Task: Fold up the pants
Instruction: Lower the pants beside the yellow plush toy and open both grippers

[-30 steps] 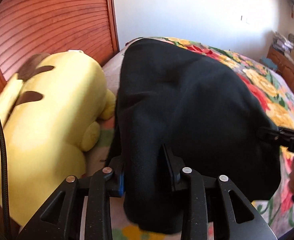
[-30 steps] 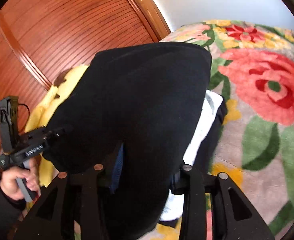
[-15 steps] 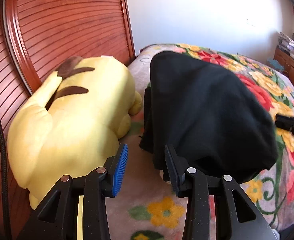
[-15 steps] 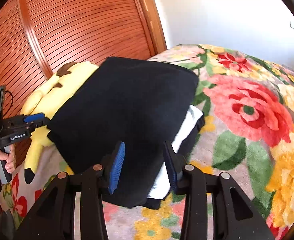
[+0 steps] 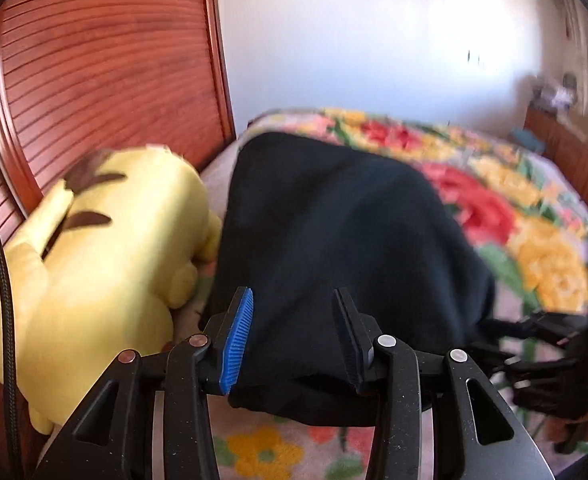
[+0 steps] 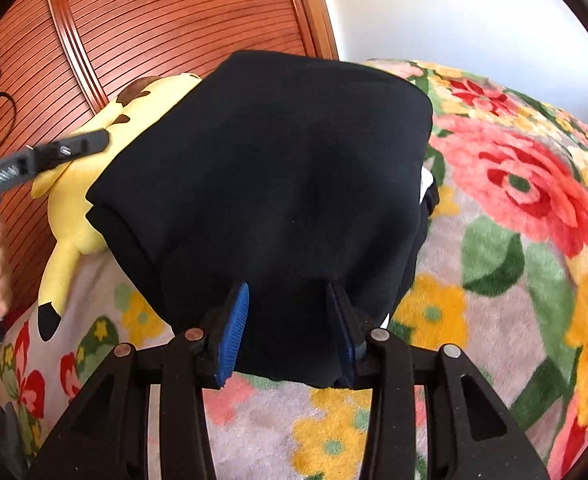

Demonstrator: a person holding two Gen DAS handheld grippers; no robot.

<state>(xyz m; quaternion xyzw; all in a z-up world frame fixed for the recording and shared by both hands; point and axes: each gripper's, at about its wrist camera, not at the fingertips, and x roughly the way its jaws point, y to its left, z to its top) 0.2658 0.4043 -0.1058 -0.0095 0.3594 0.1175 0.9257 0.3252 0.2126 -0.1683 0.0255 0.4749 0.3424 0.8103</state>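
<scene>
— Across the flowered blanket (image 6: 494, 280) we have open room on our right; on the left the slatted wooden panel (image 5: 94, 80) and the yellow plush toy (image 5: 106, 260) hem us in.
— And the black pants (image 6: 286, 180) lie folded in a thick stack mid-bed, their left edge just beside the plush.
— So any further fold, we judge, should come toward us or go rightward, never left.
— Agreed. Our left gripper (image 5: 292, 300) has just been opening; its jaws stand released, with the near hem between them, unpressed.
— Our right gripper (image 6: 288, 286) is likewise released, straddling the same hem farther right.
— We should take all layers evenly at both points, or the stack will skew.
— Mind the white lining (image 6: 426, 180) peeking out at the right edge; we should tuck it.
</scene>
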